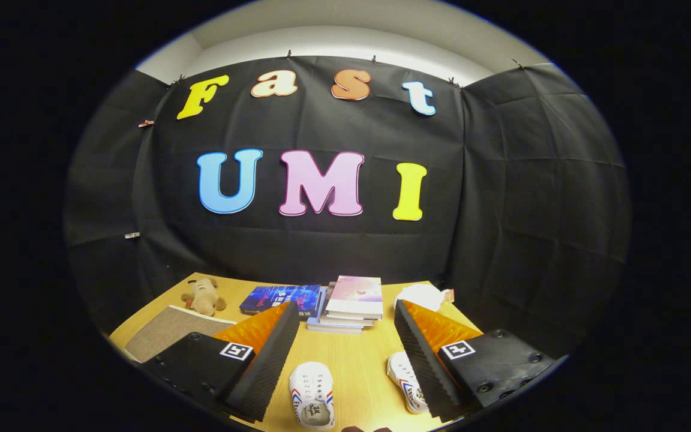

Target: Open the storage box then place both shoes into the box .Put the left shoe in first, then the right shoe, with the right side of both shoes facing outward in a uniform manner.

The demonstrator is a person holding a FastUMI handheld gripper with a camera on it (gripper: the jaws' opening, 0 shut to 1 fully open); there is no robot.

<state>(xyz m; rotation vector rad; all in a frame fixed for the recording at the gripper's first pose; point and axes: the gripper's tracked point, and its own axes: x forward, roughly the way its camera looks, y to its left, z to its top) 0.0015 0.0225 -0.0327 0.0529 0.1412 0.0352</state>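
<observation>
The tool (345, 360) stands wide open, holding nothing; between its fingers lie two white sneakers on the wooden counter (351, 354), one shoe (312, 395) at 6 o'clock, the other shoe (406, 382) touching the right finger; beyond, at 12 o'clock, a stack of books (350, 304); at 11 o'clock a blue book (279, 298); farther left a plush toy (203, 296).

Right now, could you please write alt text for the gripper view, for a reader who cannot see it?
The tool is open above a wooden table, with two small white shoes lying between its fingers: one in the middle, one against the right finger. Beyond them sit a stack of books, a blue book, a plush toy, a grey mat and a white object.
</observation>
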